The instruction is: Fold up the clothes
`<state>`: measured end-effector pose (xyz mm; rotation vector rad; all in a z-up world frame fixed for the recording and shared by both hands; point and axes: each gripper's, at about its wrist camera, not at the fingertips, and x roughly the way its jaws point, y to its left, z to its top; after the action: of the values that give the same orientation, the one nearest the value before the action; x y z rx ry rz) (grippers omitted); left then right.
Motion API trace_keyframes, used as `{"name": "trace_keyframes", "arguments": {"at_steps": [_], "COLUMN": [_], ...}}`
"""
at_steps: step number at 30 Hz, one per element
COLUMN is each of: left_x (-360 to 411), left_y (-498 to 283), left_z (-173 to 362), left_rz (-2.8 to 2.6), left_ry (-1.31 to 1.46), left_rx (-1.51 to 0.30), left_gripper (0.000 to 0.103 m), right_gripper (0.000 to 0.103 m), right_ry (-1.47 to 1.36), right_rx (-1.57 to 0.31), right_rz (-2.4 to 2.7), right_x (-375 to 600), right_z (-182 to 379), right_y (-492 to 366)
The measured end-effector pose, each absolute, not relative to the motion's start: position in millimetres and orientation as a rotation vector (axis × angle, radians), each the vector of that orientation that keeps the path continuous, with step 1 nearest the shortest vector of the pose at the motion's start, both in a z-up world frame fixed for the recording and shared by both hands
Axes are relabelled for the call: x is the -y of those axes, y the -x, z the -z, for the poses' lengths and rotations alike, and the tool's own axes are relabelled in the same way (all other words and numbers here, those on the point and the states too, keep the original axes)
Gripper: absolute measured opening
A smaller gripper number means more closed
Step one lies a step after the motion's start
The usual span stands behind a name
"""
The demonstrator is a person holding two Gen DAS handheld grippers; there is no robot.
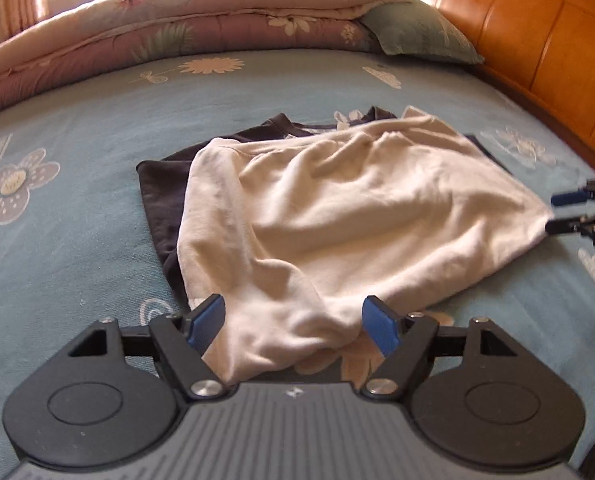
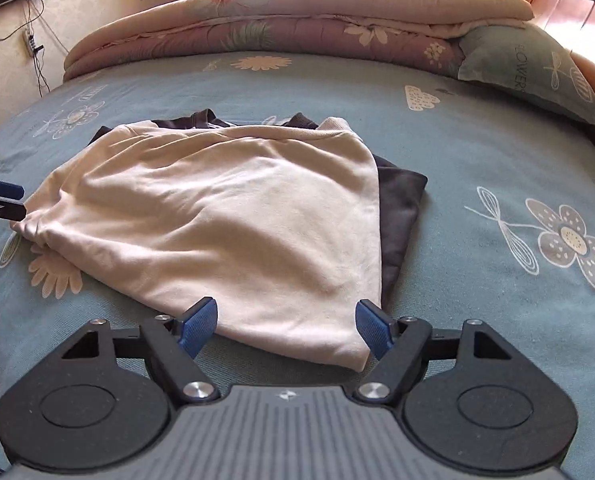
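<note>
Blue flowered bedsheet [image 2: 477,152] covers the whole bed. Nearest, the left gripper [image 1: 293,326] stands wide, with a corner of the cream garment [image 1: 337,208] lying loose between its blue pads (nothing is pinched). The right gripper [image 2: 285,328] is wide too, over the other near corner. This garment lies on a dark garment [image 2: 401,200]. Farther back rest a folded quilt [image 2: 297,20] and a green pillow [image 2: 529,68].

Cream garment [image 1: 337,216] over dark garment [image 1: 161,192], left gripper [image 1: 293,322] fingers spread
</note>
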<state>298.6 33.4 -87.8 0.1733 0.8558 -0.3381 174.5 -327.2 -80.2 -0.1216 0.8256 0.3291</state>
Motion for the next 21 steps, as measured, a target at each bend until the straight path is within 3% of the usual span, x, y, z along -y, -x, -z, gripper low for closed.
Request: {"name": "trace_keyframes", "arguments": {"at_steps": [3,5,14,18,21], "left_x": [-14,4,102,123,125], "left_y": [-288,-275,-252,-260,-269], "left_z": [95,97,145,153,154], "left_rz": [0.323,0.331,0.382,0.399,0.417], "left_ry": [-0.318,-0.476,-1.104,-1.223,-1.243], "left_rx": [-0.832,-0.768,-0.478,-0.395,-0.37], "left_gripper": [0.076,0.076,0.08,0.082,0.087], "right_gripper": [0.082,0.089,0.091,0.102,0.103], "right_ry": [0.207,0.319,0.67,0.832,0.88], "right_rx": [-0.822,-0.808,-0.726,-0.623,-0.602], "right_rz": [-0.373,-0.385,-0.492,-0.519,-0.538], "right_x": [302,284,206,172,164], "right_z": [82,84,110,117,117], "right_y": [-175,-171,-174,-178,-189]}}
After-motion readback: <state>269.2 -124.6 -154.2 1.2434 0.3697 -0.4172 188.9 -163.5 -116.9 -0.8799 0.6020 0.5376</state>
